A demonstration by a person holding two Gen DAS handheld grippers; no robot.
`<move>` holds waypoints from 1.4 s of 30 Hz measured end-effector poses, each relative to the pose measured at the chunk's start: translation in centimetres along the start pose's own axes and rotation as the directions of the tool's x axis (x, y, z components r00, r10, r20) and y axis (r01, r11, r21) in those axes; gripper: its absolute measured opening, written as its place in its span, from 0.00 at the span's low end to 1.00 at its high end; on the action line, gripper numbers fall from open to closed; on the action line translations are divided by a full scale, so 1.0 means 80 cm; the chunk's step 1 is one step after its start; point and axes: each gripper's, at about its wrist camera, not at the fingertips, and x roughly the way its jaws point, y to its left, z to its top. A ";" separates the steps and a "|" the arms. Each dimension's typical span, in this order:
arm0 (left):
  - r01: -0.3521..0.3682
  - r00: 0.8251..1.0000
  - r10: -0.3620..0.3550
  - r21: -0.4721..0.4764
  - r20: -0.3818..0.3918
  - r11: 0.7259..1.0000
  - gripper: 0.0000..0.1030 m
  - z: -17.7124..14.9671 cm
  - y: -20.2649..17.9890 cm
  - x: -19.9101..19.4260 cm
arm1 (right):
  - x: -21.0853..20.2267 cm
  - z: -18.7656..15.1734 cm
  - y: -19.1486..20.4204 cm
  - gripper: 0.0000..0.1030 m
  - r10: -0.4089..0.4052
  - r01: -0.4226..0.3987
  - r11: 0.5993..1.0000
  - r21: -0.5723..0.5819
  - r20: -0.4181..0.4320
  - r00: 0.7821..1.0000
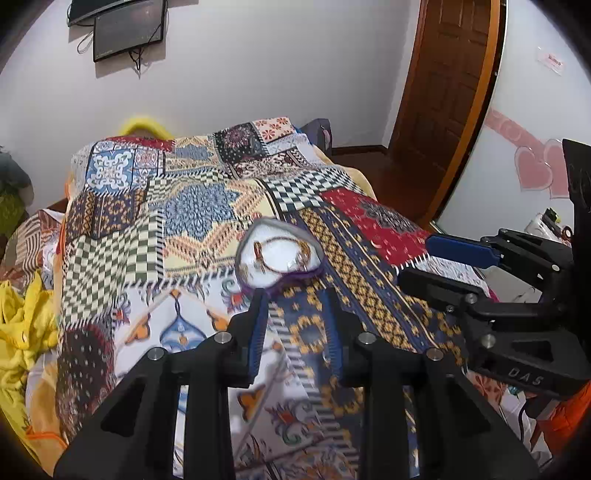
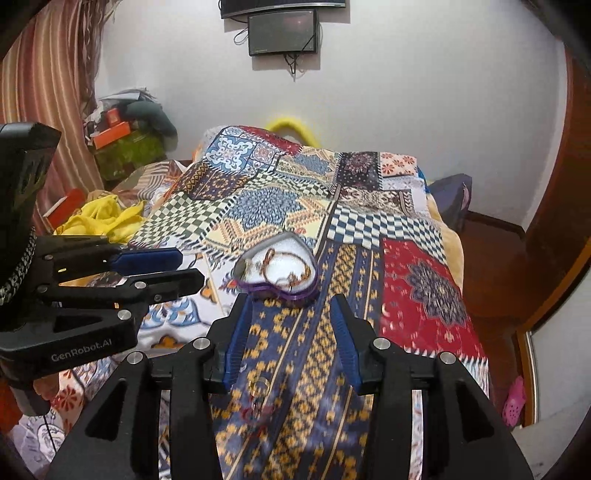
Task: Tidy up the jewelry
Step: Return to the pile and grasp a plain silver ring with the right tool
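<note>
**Heart-shaped jewelry box sitting filled on the bed as both tools are hanging clear of it**

A heart-shaped jewelry box [image 1: 279,258], white-lined with a purple rim, is lying on the patchwork bedspread [image 1: 207,206] near the middle of the bed, with a beaded bracelet [image 1: 280,245] and what look like a few smaller pieces resting inside it. No lid is showing on or beside the box. Just short of it, the left tool [image 1: 295,291] is pointing down toward the box with its blue-padded fingers standing apart and only bedspread between them; its left fingertip is appearing right at the purple rim, though whether it is touching cannot be told. Beside it, the right tool [image 2: 291,299] is aiming at the same box from the other side, its jaws likewise parted and gripping nothing. In the right wrist view, a small, blurred tangle of jewelry [image 2: 258,397], seemingly a ring and a reddish strand, is lying loose on the blue-and-gold stripe of the bedspread, nearer the camera than the box and well outside it. Judging from this, the task is looking partly done: several pieces are already sitting in the box, while at least that loose cluster is waiting to be gathered, and the box may yet need closing. Further out, a yellow cloth [image 2: 107,218] is lying crumpled at the bed's edge beneath a wall-mounted screen [image 2: 283,33].
</note>
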 end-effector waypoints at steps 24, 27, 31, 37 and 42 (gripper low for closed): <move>0.029 0.992 -0.027 0.011 -0.121 1.000 0.30 -0.079 -0.018 0.026 | 0.054 -0.087 0.003 0.37 0.115 -0.092 0.988 0.127 -0.186 0.976; 0.041 0.990 -0.038 0.020 -0.134 0.999 0.30 -0.084 -0.018 0.032 | 0.064 -0.090 0.005 0.26 0.124 -0.101 0.988 0.121 -0.200 0.972; 0.051 0.989 -0.047 0.024 -0.143 0.998 0.25 -0.089 -0.019 0.039 | 0.063 -0.091 0.006 0.19 0.125 -0.107 0.989 0.104 -0.187 0.974; 0.101 0.983 -0.100 0.001 -0.155 0.995 0.20 -0.085 -0.026 0.053 | 0.053 -0.091 -0.001 0.19 0.116 -0.101 0.990 0.103 -0.159 0.980; 0.122 0.981 -0.119 0.009 -0.154 0.993 0.19 -0.076 -0.041 0.065 | 0.036 -0.085 -0.017 0.19 0.084 -0.069 0.991 0.116 -0.124 0.989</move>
